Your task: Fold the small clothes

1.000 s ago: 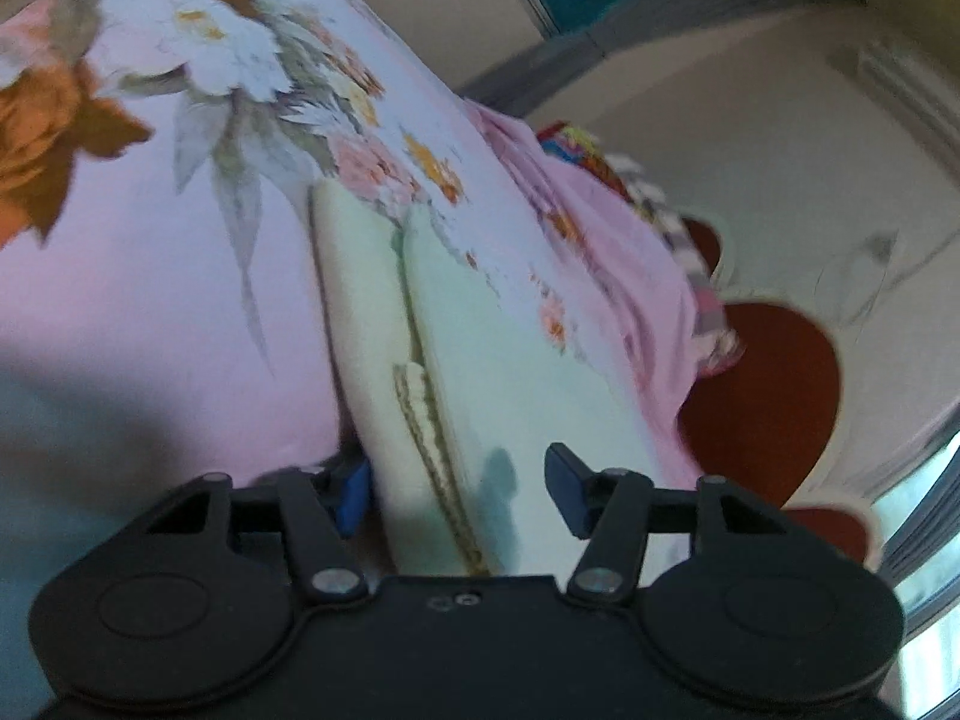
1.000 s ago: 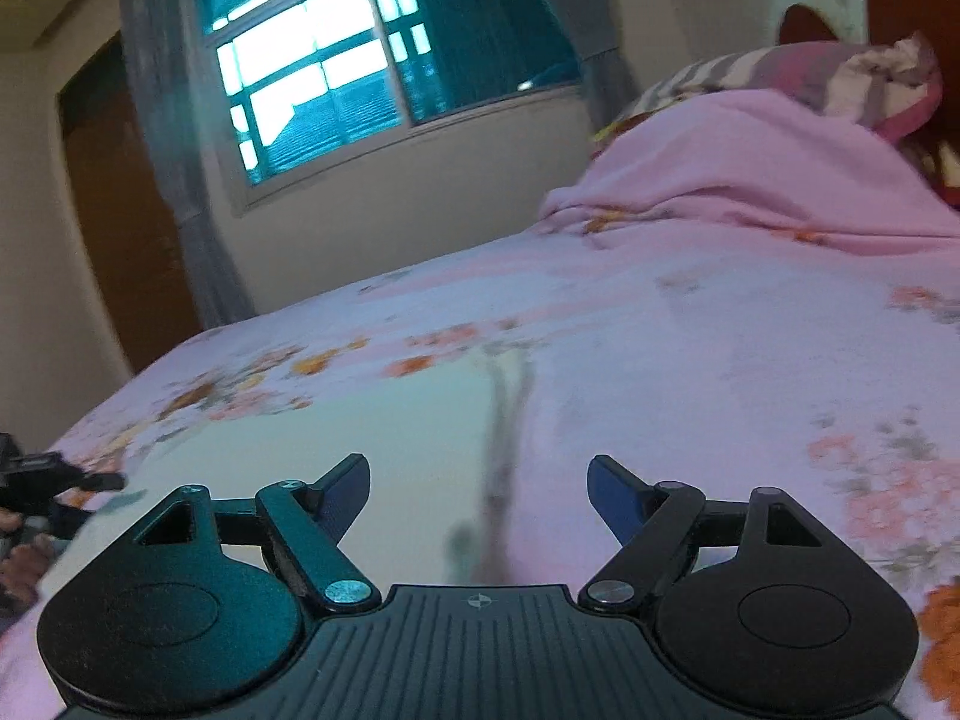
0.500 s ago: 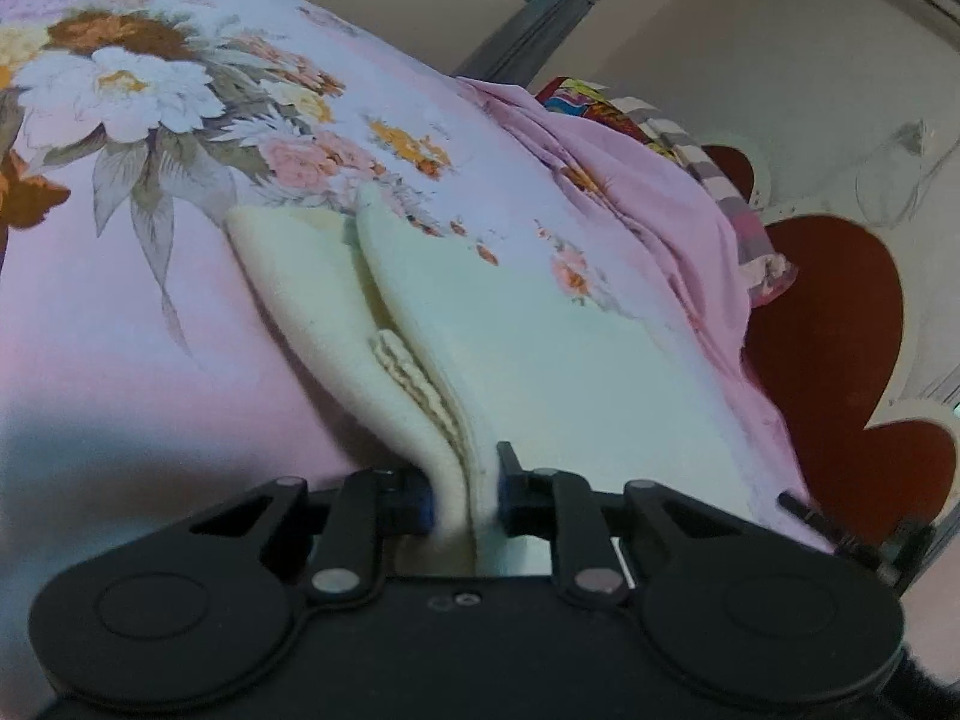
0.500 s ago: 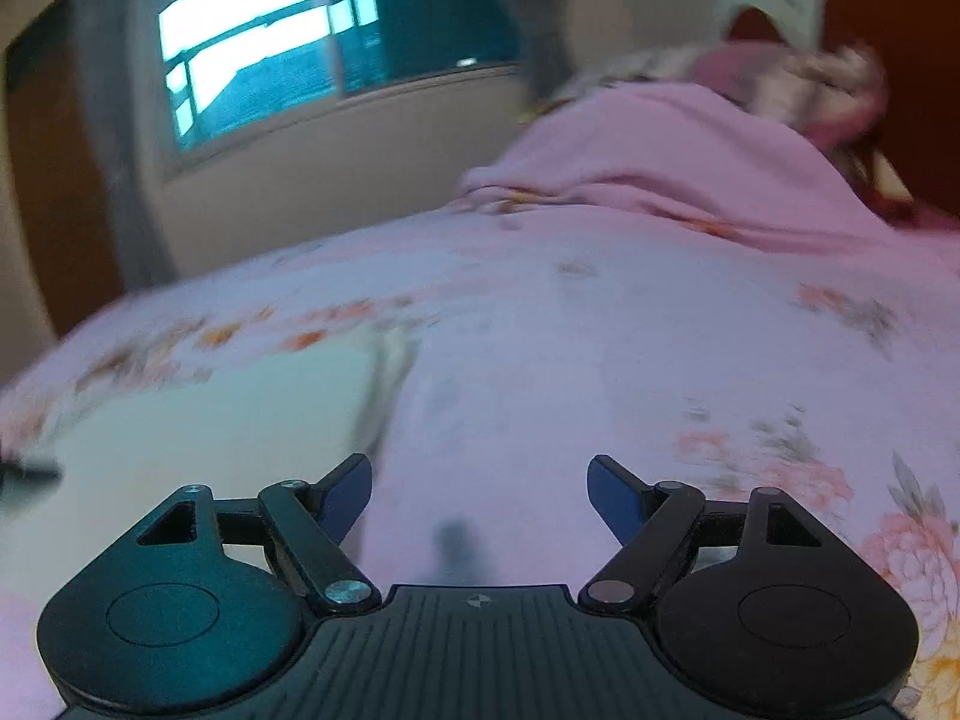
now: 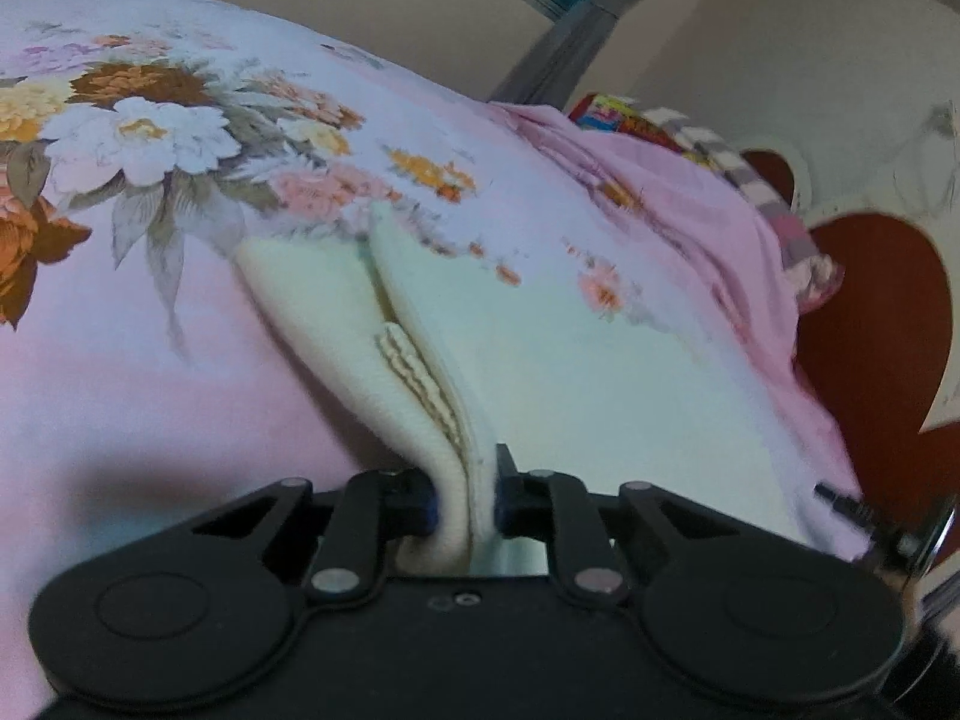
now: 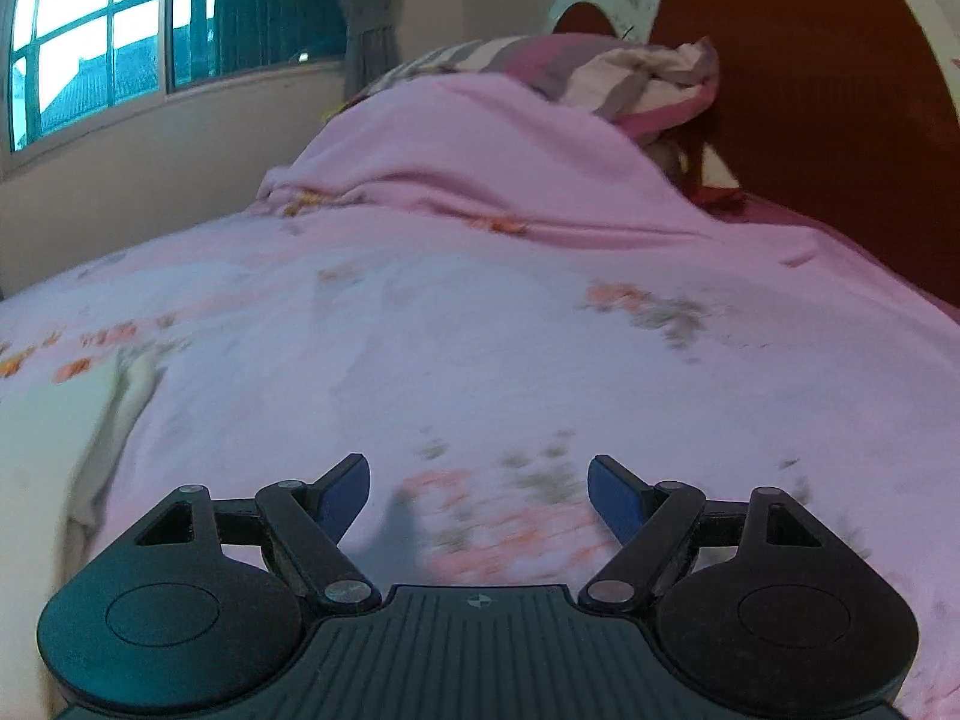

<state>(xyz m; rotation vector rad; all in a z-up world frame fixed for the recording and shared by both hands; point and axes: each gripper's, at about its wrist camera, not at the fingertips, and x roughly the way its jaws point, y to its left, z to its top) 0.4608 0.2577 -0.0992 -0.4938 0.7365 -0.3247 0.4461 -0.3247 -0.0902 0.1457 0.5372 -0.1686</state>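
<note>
Since a second ago, our left gripper (image 5: 465, 495) has gone from spread beside the cream garment (image 5: 540, 396) to pinched shut on its near edge, and our right gripper (image 6: 478, 495) has swung away from the garment toward the pillows.

In the left wrist view, we see the two black fingers (image 5: 414, 495) drawn narrow, clamping a raised fold of the cream garment between them. The cloth lies on the pink floral bedsheet (image 5: 150, 330). Its long axis runs from our gripper away and up toward the far left, ending just below a cluster of printed flowers. A ribbed cuff or hem (image 5: 420, 375) shows inside the crease between two layers, lying along that same line. The broader flat part of the garment spreads to the right of the fold. Beyond it lies a bunched pink blanket (image 5: 690, 228), then a dark red headboard (image 5: 870, 324).

In the right wrist view, our right gripper hangs over bare bedsheet (image 6: 480, 330) with its blue-tipped fingers (image 6: 345, 489) spread wide and holding nothing. The garment (image 6: 42, 450) appears only at the far left edge, well apart from these fingers. Ahead we see the pink blanket (image 6: 468, 162) heaped over a striped pillow (image 6: 612, 78), the headboard (image 6: 798, 90) to the right, and a window (image 6: 90, 30) to the left.
</note>
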